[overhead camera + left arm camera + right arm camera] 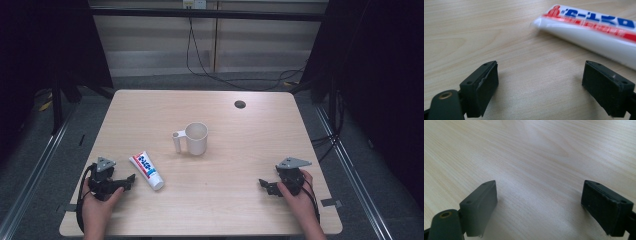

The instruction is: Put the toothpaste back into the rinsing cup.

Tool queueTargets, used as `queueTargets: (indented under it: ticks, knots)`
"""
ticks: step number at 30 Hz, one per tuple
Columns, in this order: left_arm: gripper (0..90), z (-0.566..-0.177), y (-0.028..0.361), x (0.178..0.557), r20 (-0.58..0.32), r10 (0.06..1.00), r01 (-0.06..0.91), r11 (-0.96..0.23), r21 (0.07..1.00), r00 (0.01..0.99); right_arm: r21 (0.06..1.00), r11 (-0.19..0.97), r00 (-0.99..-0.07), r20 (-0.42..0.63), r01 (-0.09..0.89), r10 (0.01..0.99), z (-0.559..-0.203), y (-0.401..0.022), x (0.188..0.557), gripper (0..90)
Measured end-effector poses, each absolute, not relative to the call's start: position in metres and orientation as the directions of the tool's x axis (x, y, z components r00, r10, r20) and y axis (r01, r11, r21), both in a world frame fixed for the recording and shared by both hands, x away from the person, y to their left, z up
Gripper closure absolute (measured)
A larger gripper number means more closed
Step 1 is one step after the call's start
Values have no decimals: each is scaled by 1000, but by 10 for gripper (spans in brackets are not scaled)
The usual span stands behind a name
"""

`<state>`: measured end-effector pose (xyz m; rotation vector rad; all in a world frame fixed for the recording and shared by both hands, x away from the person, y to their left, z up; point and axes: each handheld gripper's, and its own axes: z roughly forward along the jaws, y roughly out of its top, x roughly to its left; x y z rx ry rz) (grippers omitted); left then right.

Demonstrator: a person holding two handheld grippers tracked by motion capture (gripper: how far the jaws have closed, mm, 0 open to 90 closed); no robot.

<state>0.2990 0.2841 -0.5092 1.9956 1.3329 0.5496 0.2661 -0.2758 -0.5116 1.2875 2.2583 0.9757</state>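
We see one white plastic toothpaste tube (pixel 147 171) lying flat near the desk's (pixel 250 150) front-left corner, just beside our gaping, empty left gripper (pixel 131 179), its long axis slanting cap-first toward the front edge. Our right gripper (pixel 263 185), equally wide and empty, sits well apart. One cream handled mug (pixel 193 138) stands mid-desk.

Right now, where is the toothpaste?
In the high view the toothpaste tube lies flat on the table's left side, just beside the left gripper, below-left of the cup.
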Motion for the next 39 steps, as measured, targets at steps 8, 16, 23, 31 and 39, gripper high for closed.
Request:
queueTargets:
  ticks: [8,16,23,31,39]
  knots:
    - [144,-504,281,302,-14,933,681,-253,687,360,719,347,-519,23,603,854,-512,-276,266,132]
    - [253,-484,283,320,-94,944,818,-221,531,316,719,347,-519,23,602,854,-512,-276,266,132]
    - [253,-462,280,332,-151,940,857,-202,474,305,718,344,-518,26,605,855,-512,-276,266,131]
    - [250,-445,264,352,-197,939,891,-181,417,282,719,345,-519,24,603,855,-512,-276,266,131]
    - [251,-439,251,372,-285,932,940,-128,317,223,718,345,-518,26,604,855,-512,-276,266,131]
